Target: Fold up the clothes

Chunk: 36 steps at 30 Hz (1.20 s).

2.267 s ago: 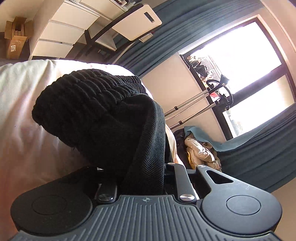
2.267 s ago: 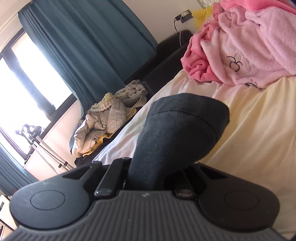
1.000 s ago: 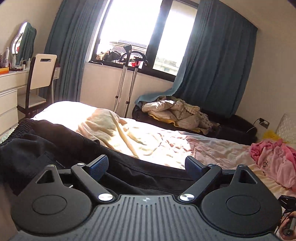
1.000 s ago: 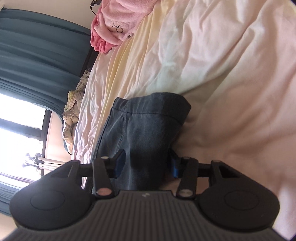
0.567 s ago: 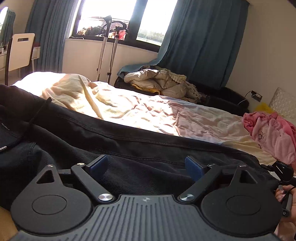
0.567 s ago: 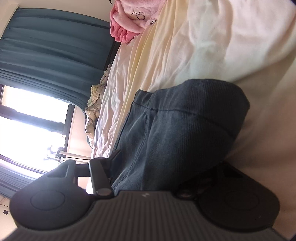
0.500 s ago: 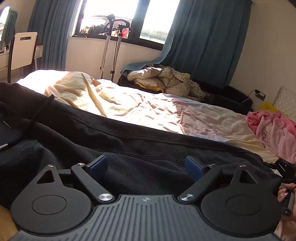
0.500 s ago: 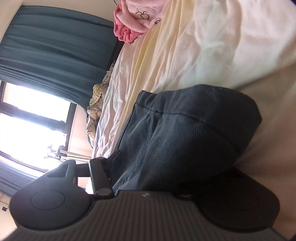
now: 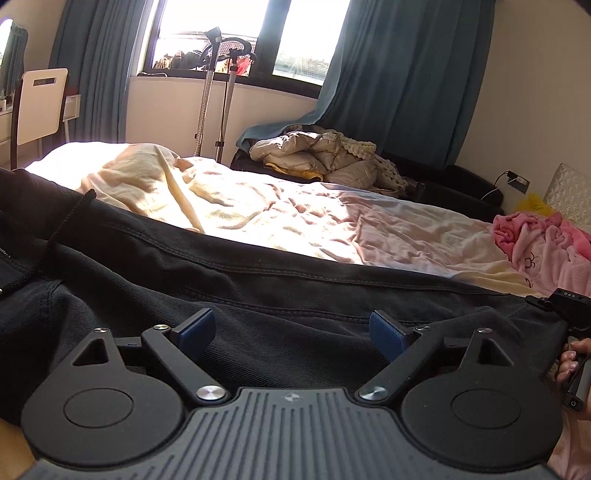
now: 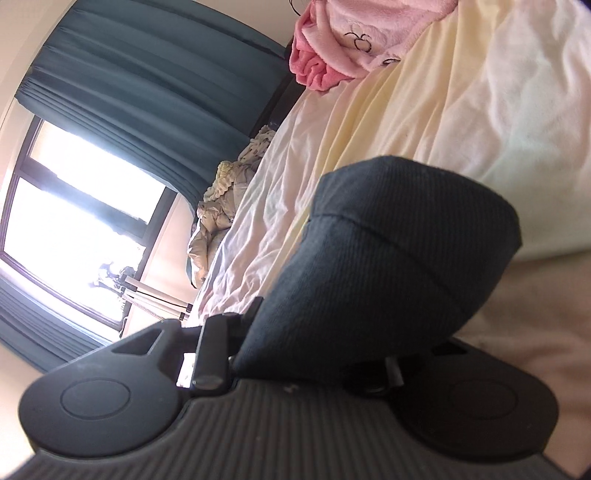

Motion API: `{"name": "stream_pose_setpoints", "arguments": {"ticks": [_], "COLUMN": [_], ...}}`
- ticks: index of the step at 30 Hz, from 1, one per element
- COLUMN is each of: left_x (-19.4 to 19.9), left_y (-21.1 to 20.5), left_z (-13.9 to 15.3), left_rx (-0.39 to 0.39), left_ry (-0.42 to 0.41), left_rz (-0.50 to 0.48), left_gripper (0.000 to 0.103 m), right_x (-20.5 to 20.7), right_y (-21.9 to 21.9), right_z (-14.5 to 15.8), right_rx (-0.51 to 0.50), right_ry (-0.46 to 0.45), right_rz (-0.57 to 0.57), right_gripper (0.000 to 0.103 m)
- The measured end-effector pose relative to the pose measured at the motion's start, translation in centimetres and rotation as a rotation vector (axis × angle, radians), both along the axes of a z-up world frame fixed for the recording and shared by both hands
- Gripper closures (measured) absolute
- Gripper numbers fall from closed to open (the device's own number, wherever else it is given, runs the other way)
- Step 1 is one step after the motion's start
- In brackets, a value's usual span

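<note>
Spreading a pair of black trousers (image 9: 258, 295) lengthwise across the near edge of the bed (image 9: 295, 221) appears to be the step in hand. The left tool (image 9: 291, 332) hovers just over the dark cloth with its blue pads (image 9: 194, 332) wide apart and nothing between them. The right tool (image 10: 325, 354) has the hem end of a trouser leg (image 10: 399, 258) bunched between its jaws, which are closing at this moment; the right-hand finger is hidden under the fabric, so contact on that side cannot be confirmed. In the left wrist view the person's hand (image 9: 570, 363) on the right tool's handle sits at the far right, at the leg end of the garment. Risks, as a judgement: the hem could slip out while the jaws are not yet firm, letting the leg fall crooked; a thick wad of ribbed cloth in the jaws could drag a crease into the fold; the loose drawstring (image 9: 55, 236) at the waist end could be trapped inside the fold. The bed sheet is pale, soft and rumpled, likely to shift under a pulled garment. Farther along the bed a pink fleece garment (image 9: 539, 251) lies in a heap, well apart from the trousers. Beyond the bed, a pile of pale bedding (image 9: 321, 158) rests on a dark couch, a metal stand (image 9: 216, 96) rises before the bright window (image 9: 240, 33), blue curtains (image 9: 406, 81) hang at each side, and a white chair (image 9: 38, 103) stands at far left.
</note>
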<state>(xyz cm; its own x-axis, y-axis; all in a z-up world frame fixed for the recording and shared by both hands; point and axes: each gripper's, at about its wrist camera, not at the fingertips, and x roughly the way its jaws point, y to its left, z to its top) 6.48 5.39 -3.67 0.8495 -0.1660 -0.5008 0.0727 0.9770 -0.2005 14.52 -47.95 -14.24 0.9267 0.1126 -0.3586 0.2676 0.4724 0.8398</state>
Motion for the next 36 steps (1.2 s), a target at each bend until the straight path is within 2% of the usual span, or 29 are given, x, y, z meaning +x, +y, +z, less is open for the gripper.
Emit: {"name": "stream_pose_setpoints", "arguments": {"ticks": [2,3,5,6,7,9,12,14,19,21,24,26,28,30,33,36], "left_x": [0.0,0.0,0.0,0.0,0.0,0.0,0.2,0.2,0.6,1.0,1.9,2.5,3.2,3.7,4.1,4.7], "left_y": [0.1,0.1,0.2,0.2,0.3,0.3,0.4,0.3,0.4,0.4,0.9,2.0,3.2,3.8,4.0,4.7], "left_z": [0.0,0.0,0.0,0.0,0.0,-0.1,-0.2,-0.2,-0.2,-0.1,0.4,0.7,0.8,1.1,2.4,2.9], "left_rx": [0.0,0.001,0.002,0.003,0.005,0.009,0.009,0.013,0.022,0.041,0.127,0.139,0.12,0.149,0.242,0.255], "left_ry": [0.002,0.003,0.006,0.007,0.008,0.013,0.021,0.022,0.021,0.012,-0.001,0.006,0.029,0.023,-0.039,-0.045], "left_rz": [0.004,0.006,0.014,0.019,0.024,0.034,0.048,0.056,0.072,0.079,0.145,0.195,0.238,0.255,0.235,0.184], "left_gripper": [0.011,0.011,0.011,0.011,0.011,0.011,0.011,0.011,0.011,0.011,0.011,0.011,0.011,0.011,0.011,0.011], "right_x": [0.1,0.0,-0.4,-0.6,-0.7,-0.5,-0.5,-0.5,-0.3,-0.5,-0.8,-1.1,-1.4,-1.8,-2.1,-2.1], "right_y": [-0.1,-0.4,-1.1,-1.3,-1.4,-1.2,-1.0,-0.9,-0.1,0.4,0.7,0.5,0.3,0.1,-0.1,-0.2], "right_z": [-0.7,-1.7,-3.7,-4.2,-4.3,-3.9,-3.2,-2.7,0.0,1.2,2.4,2.1,1.7,1.4,0.8,1.2], "right_rx": [0.013,0.052,0.139,0.166,0.181,0.174,0.173,0.173,0.077,0.039,0.01,0.035,0.064,0.093,0.146,0.146], "right_ry": [0.015,0.026,0.039,0.039,0.035,0.031,0.021,0.018,-0.005,-0.032,-0.063,-0.066,-0.069,-0.072,-0.097,-0.114], "right_rz": [-0.002,-0.009,-0.027,-0.038,-0.043,-0.037,-0.034,-0.041,-0.049,-0.053,-0.058,-0.069,-0.082,-0.095,-0.111,-0.111], "right_gripper": [0.056,0.055,0.06,0.068,0.069,0.068,0.08,0.085,0.088,0.089,0.089,0.089,0.089,0.089,0.089,0.089]}}
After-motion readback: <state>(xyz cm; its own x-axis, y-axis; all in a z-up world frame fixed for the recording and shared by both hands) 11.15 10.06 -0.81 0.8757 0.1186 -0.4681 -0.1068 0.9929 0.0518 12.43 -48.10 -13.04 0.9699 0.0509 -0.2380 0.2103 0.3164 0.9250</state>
